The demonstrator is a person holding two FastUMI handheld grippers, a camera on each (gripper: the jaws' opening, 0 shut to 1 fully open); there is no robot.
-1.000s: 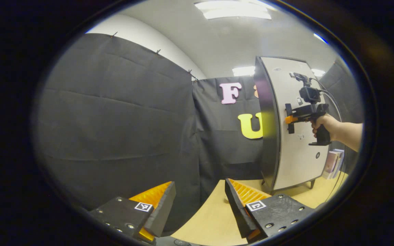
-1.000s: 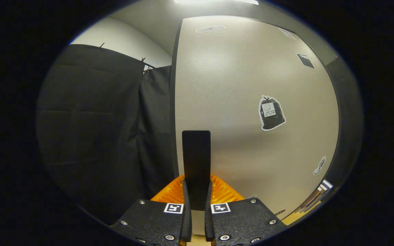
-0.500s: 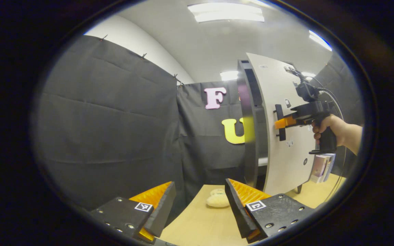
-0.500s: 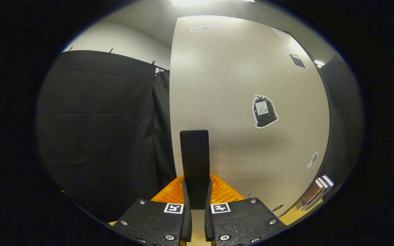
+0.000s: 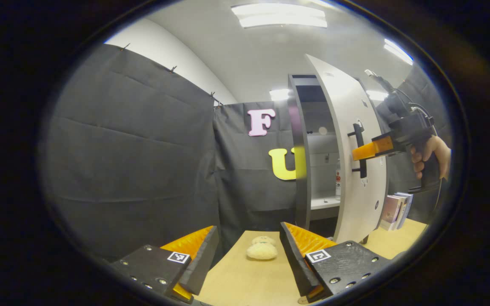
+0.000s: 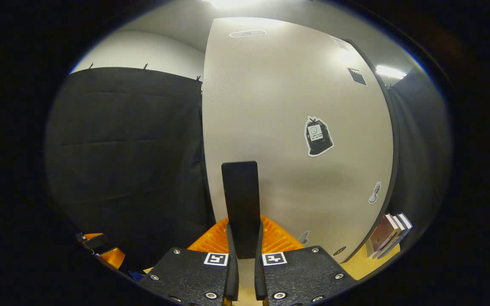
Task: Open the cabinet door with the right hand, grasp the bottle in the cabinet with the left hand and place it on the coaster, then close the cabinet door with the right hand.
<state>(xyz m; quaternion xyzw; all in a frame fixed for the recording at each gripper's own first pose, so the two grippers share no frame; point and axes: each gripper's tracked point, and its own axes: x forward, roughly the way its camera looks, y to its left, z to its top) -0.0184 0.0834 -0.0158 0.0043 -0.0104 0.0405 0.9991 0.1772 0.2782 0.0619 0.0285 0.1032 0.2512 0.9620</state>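
Door part open; bottle exposed.
Right gripper [image 6: 243,255] clamps door handle [image 6: 240,204]; upright bottle [image 5: 337,182] lies right-centre, beyond empty, spread left gripper [image 5: 249,255].

A recording booth set up in an office-like room. Black cloth [image 5: 143,140] pinned up as walls, fluorescent ceiling panels [image 5: 280,15] overhead. A pale wooden desk [image 5: 249,280] carries a small white cabinet [image 5: 313,170] and a few books [image 5: 396,210]
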